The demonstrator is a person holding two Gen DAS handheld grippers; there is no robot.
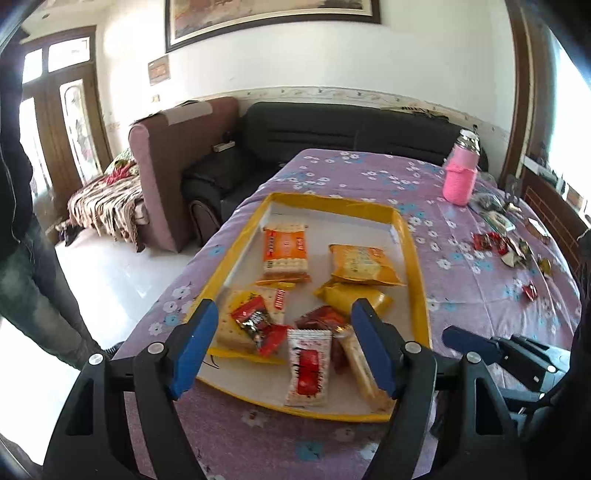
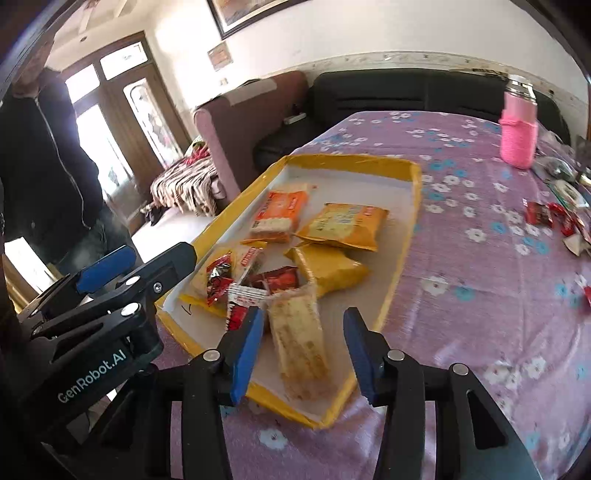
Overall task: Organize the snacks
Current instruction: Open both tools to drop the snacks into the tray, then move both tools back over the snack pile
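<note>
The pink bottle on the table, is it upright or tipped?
Upright: the pink bottle stands on its base on the tablecloth, cap at top.

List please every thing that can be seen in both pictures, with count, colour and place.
tray: 1, yellow rim, white floor, on the table
snack packs in tray: about 9; orange, yellow, red, white; spread on the tray floor
long cracker pack: 1, pale, near end of tray, between right claw fingers
loose candies: several, mostly red, on the cloth right of tray
bottle: 1, pink cover, silver cap, far right of table
tablecloth: 1, purple with flowers
sofa: 1, black, behind table
armchair: 1, mauve, left of sofa
picture: 1, dark frame, on wall
left claw: blue pads, open, above tray
right claw: blue pads, open
</note>
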